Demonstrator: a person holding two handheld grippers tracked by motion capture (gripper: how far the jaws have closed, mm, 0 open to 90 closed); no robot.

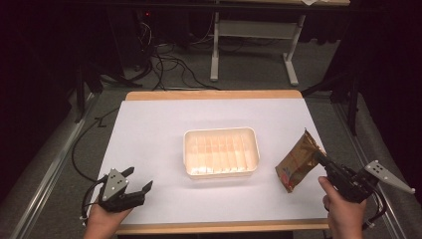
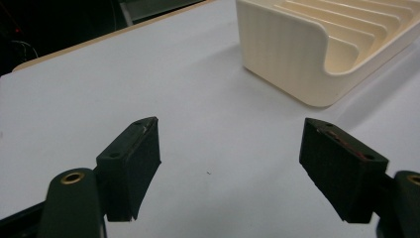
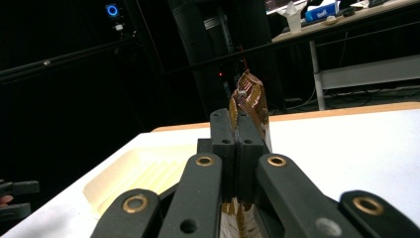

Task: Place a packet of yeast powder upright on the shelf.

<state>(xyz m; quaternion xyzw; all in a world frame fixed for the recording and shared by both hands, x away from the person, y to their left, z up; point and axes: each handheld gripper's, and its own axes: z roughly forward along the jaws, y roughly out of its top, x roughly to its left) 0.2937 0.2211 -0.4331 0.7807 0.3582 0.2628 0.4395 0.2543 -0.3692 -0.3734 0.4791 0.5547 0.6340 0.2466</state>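
We see the right tongs (image 1: 320, 159) clamped on a brown foil snack bag (image 1: 296, 162) at the near right of the counter (image 1: 149, 129). In the right gripper view the two black jaws of these tongs (image 3: 236, 144) stand pressed together with the bag (image 3: 250, 96) pinched between them, its crinkled top rising above the jaw tips. From above, the bag stands tilted, its upper corner pointing to the far right and its lower end close to the white surface; we cannot tell whether that end touches it. The right hand (image 1: 343, 211) grips the tool from the near edge, and a grey three-cornered plate (image 1: 377, 170) sits on top of it.

The left tongs (image 1: 138, 180) sit at the near left, spread wide with nothing between them. In the left gripper view these tongs (image 2: 230, 148) frame only bare white surface, the two pads well apart. The left hand (image 1: 102, 219) holds the tool low over the counter, with its own grey plate (image 1: 115, 183) on top.

Between the two tools, near the middle of the counter, lies a cream plastic tray (image 1: 221, 152) with a row of ribs across its floor. In the left gripper view its rounded corner (image 2: 292, 59) shows at the far right, well apart from the pads. The bag is just right of the tray, not touching it.

Beyond the counter we see grey floor (image 1: 249, 74) with black cables (image 1: 169, 64) and the white legs of another table (image 1: 254, 45).
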